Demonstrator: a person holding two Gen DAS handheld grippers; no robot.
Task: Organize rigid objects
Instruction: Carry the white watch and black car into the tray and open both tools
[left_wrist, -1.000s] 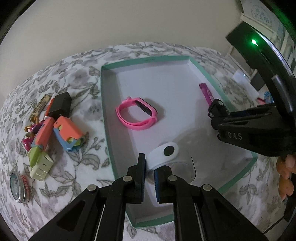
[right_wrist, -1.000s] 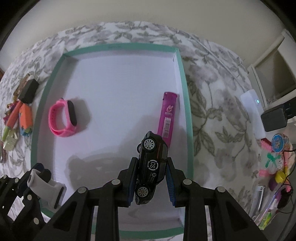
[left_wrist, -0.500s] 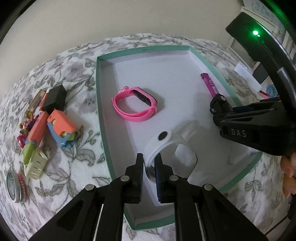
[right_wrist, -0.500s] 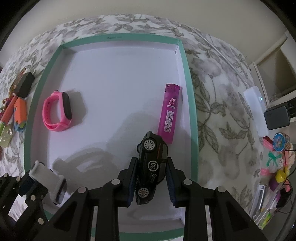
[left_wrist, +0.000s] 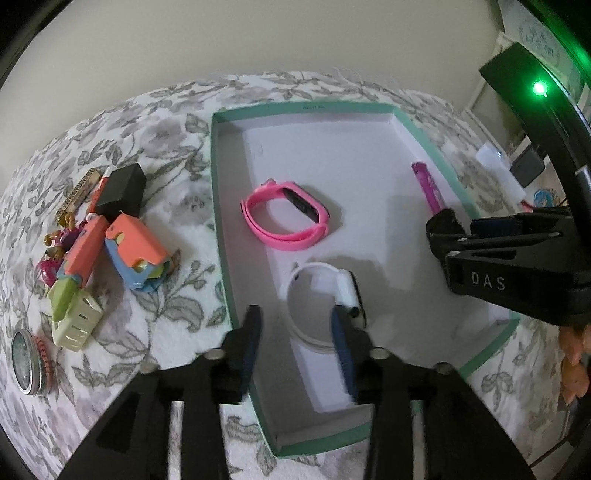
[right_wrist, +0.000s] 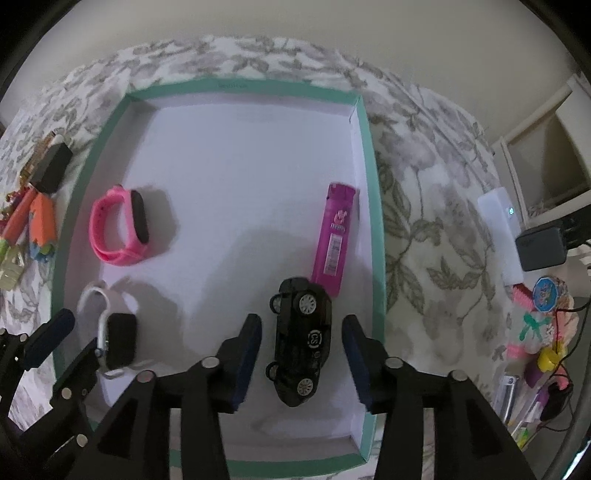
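Note:
A teal-rimmed tray (left_wrist: 218, 206) with a white floor lies on a floral cloth. In it, a white smartwatch (left_wrist: 325, 295) rests on the floor under my left gripper (left_wrist: 297, 332). That gripper's jaws are opening, and the strap loop lies between them, free of the pads. My right gripper (right_wrist: 303, 343) is opening too. A black toy car (right_wrist: 301, 339) lies on its side between its fingers with a gap at each pad. A pink fitness band (right_wrist: 118, 227) and a pink lighter (right_wrist: 334, 236) also lie in the tray (right_wrist: 373, 221).
Left of the tray is a pile: a black box (left_wrist: 122, 188), an orange and blue toy (left_wrist: 135, 254), a cream clip (left_wrist: 74, 325) and a round tin (left_wrist: 26, 363). Right of it are a white power strip (right_wrist: 500, 236), a black adapter (right_wrist: 541, 247) and small colourful items (right_wrist: 546, 332).
Both grippers have spread their jaws. The white watch has dropped from the left gripper onto the tray floor. The black car has come free of the right gripper's pads.

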